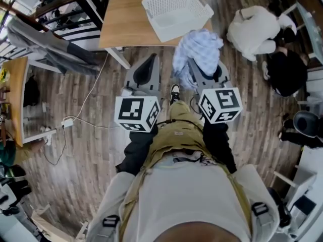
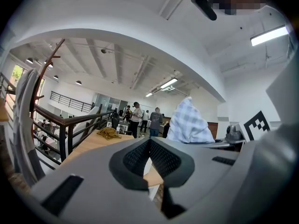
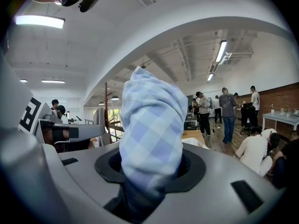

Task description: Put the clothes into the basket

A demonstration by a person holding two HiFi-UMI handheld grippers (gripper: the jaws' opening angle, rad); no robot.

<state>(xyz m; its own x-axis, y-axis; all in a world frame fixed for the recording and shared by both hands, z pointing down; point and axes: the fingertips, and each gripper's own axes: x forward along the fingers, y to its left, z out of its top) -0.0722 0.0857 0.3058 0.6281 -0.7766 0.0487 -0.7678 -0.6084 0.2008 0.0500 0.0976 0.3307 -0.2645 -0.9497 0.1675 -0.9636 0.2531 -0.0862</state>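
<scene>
— Blue-and-white checked cloth [image 1: 199, 49], soft and bunched up: where are you holding it?
— My right gripper [image 3: 150, 169] is clamping it near the wooden table [image 1: 126, 24] edge. On the table a white lattice basket [image 1: 176, 9] is standing with its top open, apart from the cloth. My left gripper [image 2: 149, 158] is hanging closed and empty.

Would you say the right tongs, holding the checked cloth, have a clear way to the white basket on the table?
Probably yes: the right tongs grip the checked cloth just short of the white basket, which sits open-topped at the near edge of the table, with nothing visible between them.
</scene>
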